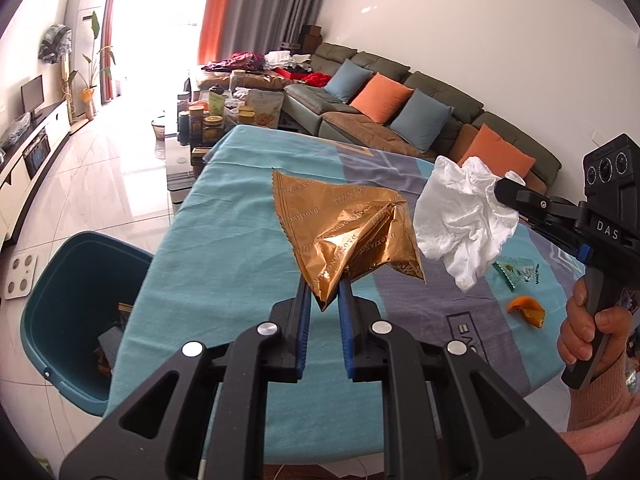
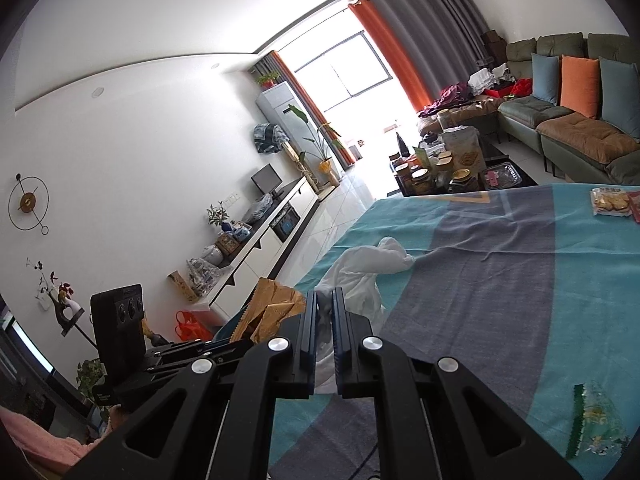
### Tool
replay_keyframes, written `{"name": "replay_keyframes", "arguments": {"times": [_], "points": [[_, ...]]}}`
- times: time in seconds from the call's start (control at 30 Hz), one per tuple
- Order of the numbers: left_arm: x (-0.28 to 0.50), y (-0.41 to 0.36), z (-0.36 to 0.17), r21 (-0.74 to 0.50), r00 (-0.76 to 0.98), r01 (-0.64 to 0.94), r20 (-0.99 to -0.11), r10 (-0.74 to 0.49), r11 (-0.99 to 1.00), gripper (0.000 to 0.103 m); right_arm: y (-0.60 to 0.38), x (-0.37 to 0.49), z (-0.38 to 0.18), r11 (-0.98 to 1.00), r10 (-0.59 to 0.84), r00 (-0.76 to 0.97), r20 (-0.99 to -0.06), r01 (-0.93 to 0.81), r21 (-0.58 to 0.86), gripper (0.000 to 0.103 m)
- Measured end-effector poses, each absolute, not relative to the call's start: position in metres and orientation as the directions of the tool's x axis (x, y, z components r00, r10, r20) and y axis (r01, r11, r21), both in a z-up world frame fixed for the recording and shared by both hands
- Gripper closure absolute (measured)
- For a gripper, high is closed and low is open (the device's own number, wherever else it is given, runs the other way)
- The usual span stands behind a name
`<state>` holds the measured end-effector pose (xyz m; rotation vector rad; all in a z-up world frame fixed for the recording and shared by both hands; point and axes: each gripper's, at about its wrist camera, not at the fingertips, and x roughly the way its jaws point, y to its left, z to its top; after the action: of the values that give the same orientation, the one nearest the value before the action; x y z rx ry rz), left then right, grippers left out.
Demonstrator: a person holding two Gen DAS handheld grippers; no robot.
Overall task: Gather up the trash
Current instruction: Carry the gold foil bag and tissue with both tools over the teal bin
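Our left gripper is pinched tight on one corner of the gold wrapper, a big, shiny, crinkly foil sheet held up over the table, and we think it could slip out, because only that thin, slick tip sits between the blue pads. Our right gripper is clamped on the white tissue, soft and scrunched into a floppy ball, and a loose bit could tear off and miss the blue-green bin down by the table's edge. Smaller trash lies on the cloth: a see-through green wrapper and a curled orange peel.
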<state>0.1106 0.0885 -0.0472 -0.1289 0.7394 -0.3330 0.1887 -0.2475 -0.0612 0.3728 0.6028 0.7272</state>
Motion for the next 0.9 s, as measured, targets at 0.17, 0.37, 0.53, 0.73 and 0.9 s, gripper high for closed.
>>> {"name": "replay_keyframes", "arguments": {"times": [0.17,0.37,0.53,0.73,0.9], "points": [[0.106,0.114,-0.046,-0.231,0.706,0.207,-0.638,-0.308,0.951,0.089,-0.216,0.194,-0.058,0.661,0.748,0.545,-0.38,-0.552,0.508,0.097],[0.1,0.15,-0.044,-0.23,0.732,0.135,-0.632,-0.254,0.964,0.089,-0.176,0.198,-0.054,0.621,0.784,0.49,-0.381,-0.606,0.498,0.097],[0.096,0.178,-0.043,-0.225,0.75,0.074,-0.629,-0.203,0.972,0.089,-0.148,0.201,-0.052,0.581,0.813,0.444,-0.376,-0.64,0.503,0.097],[0.092,0.211,-0.045,-0.219,0.761,-0.001,-0.633,-0.141,0.976,0.089,-0.118,0.211,-0.051,0.548,0.835,0.395,-0.384,-0.666,0.506,0.097],[0.087,0.234,-0.047,-0.21,0.763,-0.059,-0.64,-0.091,0.976,0.089,-0.093,0.216,-0.049,0.518,0.851,0.357,-0.386,-0.691,0.504,0.097]]}}
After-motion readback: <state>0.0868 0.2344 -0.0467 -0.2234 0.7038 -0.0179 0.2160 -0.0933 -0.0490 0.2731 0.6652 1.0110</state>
